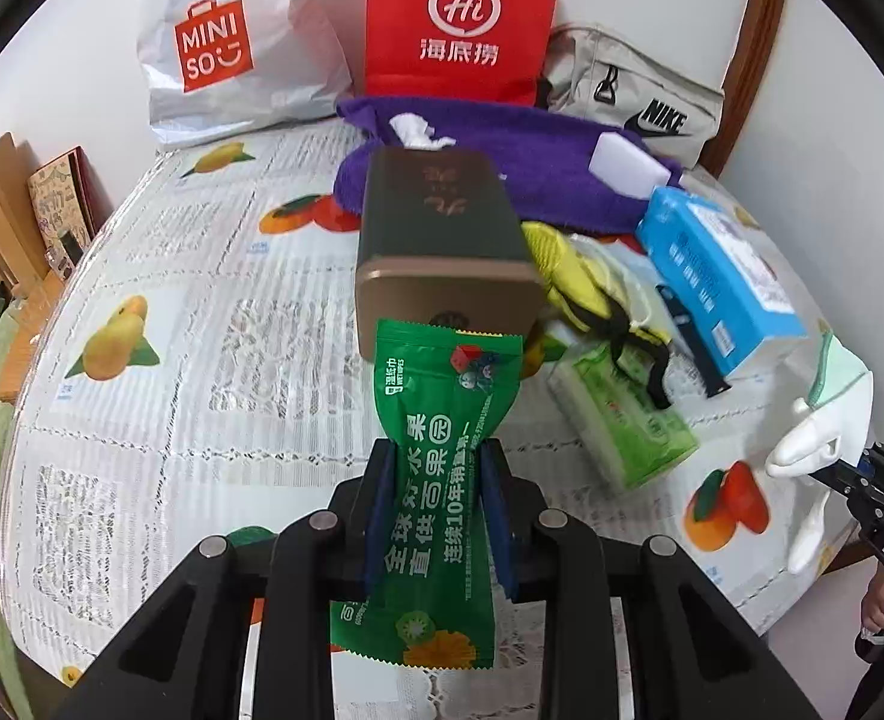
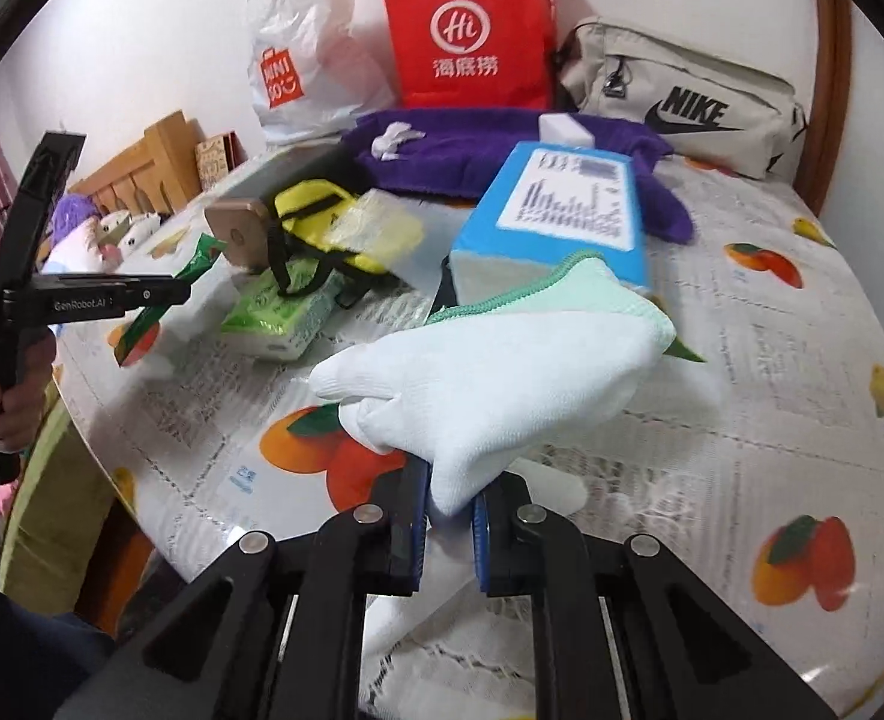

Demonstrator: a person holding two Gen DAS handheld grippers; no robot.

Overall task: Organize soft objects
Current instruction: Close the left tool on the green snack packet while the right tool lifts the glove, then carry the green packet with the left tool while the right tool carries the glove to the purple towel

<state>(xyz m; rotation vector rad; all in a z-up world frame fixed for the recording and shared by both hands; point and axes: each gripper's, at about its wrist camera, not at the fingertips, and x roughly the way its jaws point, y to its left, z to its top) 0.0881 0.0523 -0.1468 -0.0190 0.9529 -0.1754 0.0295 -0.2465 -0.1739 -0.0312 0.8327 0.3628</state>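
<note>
Sorting was barely begun: left hand-held gripper (image 1: 435, 510) clamped green wipes packet (image 1: 435, 480), right hand-held gripper (image 2: 448, 510) clamped white cloth (image 2: 502, 372), remaining soft items cluttered far surface (image 1: 201, 360).

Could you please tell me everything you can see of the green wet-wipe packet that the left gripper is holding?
The green wet-wipe packet is a flat, glossy plastic sachet with crimped zigzag ends, printed with white and yellow Chinese text, dice near its far end and a kiwi slice and orange fruit at its near end. The left gripper pinches its middle, so it narrows there. It is held in the air above the fruit-print tablecloth, its far end appearing in front of the gold tin box; contact is unclear.
</note>
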